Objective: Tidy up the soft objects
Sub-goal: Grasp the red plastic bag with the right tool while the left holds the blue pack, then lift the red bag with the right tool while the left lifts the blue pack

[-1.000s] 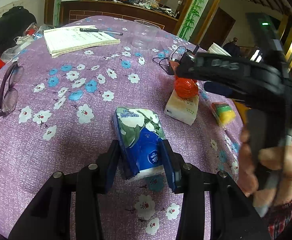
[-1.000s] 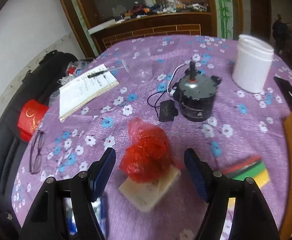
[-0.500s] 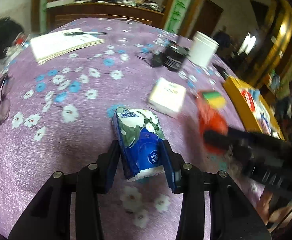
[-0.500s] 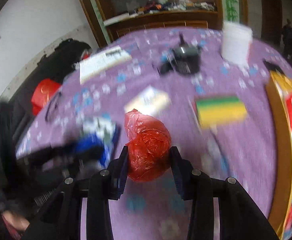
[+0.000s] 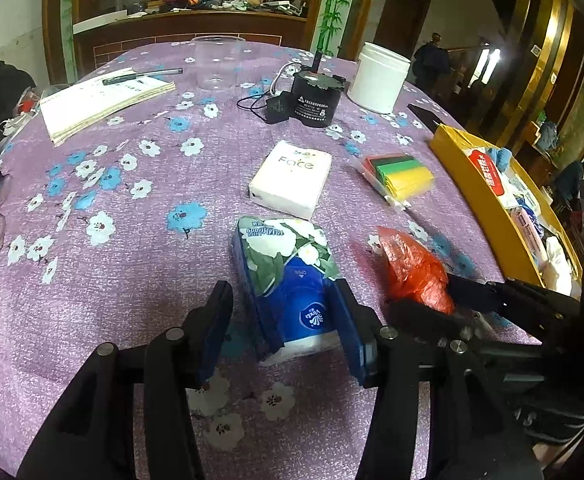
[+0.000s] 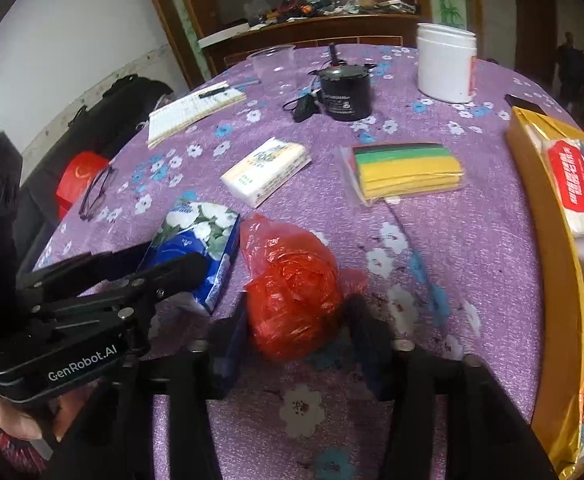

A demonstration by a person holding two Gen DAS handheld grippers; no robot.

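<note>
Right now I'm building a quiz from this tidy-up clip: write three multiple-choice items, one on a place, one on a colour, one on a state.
1. The white tissue pack lies
A. in the yellow box
B. on the purple cloth
C. on the notebook

2. The bag between the right claw's fingers is
A. red
B. green
C. white

3. The white jar stands
A. tipped over
B. upright
C. stacked on the clear cup

B: floral cloth shows around it.
A: the red plastic bag is crumpled there.
B: it stands on its base.
</note>
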